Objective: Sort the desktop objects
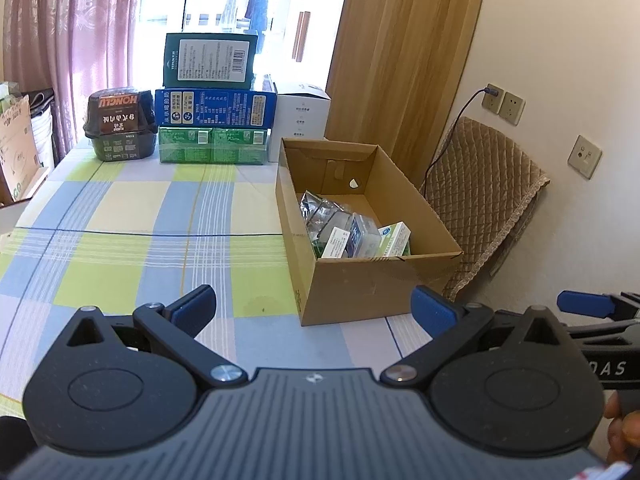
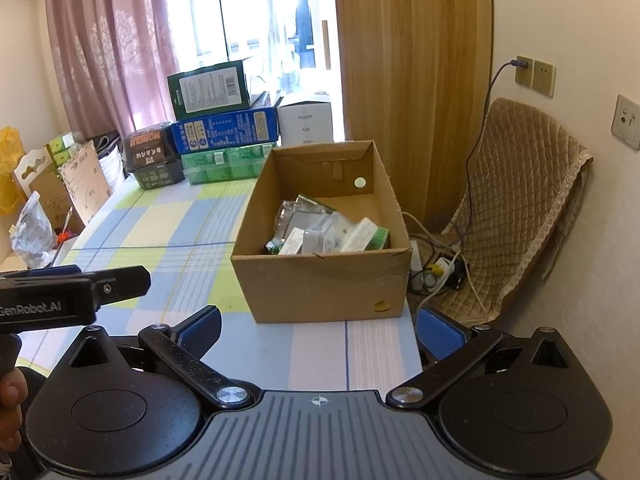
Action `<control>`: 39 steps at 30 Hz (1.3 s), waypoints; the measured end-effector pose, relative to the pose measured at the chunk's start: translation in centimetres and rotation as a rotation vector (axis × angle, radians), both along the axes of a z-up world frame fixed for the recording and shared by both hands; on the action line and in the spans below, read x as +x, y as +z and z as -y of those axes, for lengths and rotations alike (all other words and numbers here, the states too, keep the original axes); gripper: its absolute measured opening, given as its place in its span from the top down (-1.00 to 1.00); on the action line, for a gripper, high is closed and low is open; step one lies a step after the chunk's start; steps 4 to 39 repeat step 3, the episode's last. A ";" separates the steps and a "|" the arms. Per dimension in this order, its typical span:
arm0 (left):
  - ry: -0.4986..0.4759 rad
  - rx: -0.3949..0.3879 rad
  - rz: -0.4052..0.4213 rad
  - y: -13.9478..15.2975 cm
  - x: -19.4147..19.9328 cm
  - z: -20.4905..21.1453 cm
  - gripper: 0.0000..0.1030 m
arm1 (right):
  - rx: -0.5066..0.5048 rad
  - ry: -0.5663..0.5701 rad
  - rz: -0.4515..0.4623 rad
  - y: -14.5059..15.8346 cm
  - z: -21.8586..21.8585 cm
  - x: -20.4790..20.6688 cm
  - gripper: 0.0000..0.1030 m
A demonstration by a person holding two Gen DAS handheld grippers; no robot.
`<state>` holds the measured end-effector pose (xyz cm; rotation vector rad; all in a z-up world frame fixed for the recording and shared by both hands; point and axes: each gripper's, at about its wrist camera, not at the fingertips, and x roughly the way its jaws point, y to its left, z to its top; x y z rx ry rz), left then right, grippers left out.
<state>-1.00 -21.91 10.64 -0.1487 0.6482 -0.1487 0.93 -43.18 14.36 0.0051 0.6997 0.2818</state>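
both the left gripper [image 1: 314, 310] and the right gripper [image 2: 320, 330] hang with jaws spread and empty over the checked surface [image 1: 132, 240], the small packets [image 2: 320, 232] lie inside the cardboard box [image 2: 320, 284], so sorting looks nearly done.

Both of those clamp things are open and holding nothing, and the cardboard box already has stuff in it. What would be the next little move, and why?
Probably pull both tools back and stop. The left tool and right tool are open and empty, the small packets lie inside the cardboard box, and the checked tablecloth before it shows nothing loose. Only the stacked boxes at the far edge remain, which look stored rather than waiting.
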 end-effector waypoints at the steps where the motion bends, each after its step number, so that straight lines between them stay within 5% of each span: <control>1: -0.003 -0.011 0.004 0.0 -0.1 -0.1 -0.98 | 0.000 0.002 0.000 0.0 0.0 0.0 -0.96; 39: -0.002 -0.011 0.008 0.0 -0.2 -0.2 -0.98 | -0.004 0.006 -0.001 -0.2 -0.4 -0.1 -0.96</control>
